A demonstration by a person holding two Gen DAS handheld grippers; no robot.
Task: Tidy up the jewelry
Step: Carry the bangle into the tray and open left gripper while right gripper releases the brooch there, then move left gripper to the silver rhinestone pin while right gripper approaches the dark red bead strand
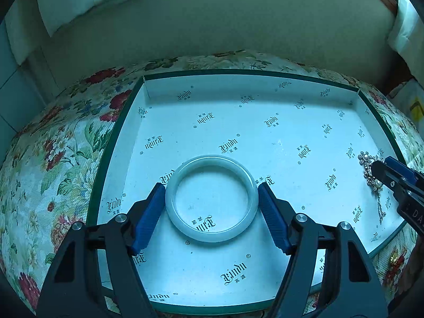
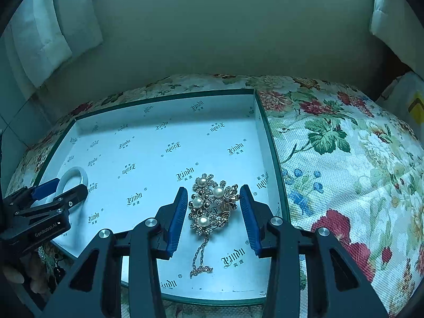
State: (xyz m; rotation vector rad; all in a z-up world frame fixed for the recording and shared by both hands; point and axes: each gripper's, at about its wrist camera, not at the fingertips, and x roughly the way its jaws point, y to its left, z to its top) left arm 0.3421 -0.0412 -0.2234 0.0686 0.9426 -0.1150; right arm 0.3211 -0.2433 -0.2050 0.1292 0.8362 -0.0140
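a: what lay in the box lid [image 1: 148, 98]?

b: a shallow cardboard tray, green-edged, lined with smooth white paper printed all over with a small dark logo. a pale, glossy round bangle [image 1: 211, 198] lay flat at about 6 o'clock of the tray in the left wrist view.

a: and the left tool [image 1: 211, 194]?

b: spread wide, its ribbed blue pads [image 1: 148, 212] flanking the bangle at 9 and 3 o'clock, gripping nothing; whether they touched the ring i could not tell.

a: the other side?

b: the right tool [image 2: 212, 206] was released too, its fingers either side of a gold-toned brooch [image 2: 212, 204], a lumpy cluster of round pearls and tiny stones. a thin chain [image 2: 201, 259] trailed from it toward 6 o'clock. it sat close to the lid's right wall.

a: around them?

b: the lid rested on a floral cloth [image 2: 344, 164], coarse-woven, red blooms and green leaves. white folded fabric [image 2: 53, 31] hung at 10 o'clock, a plain wall behind.
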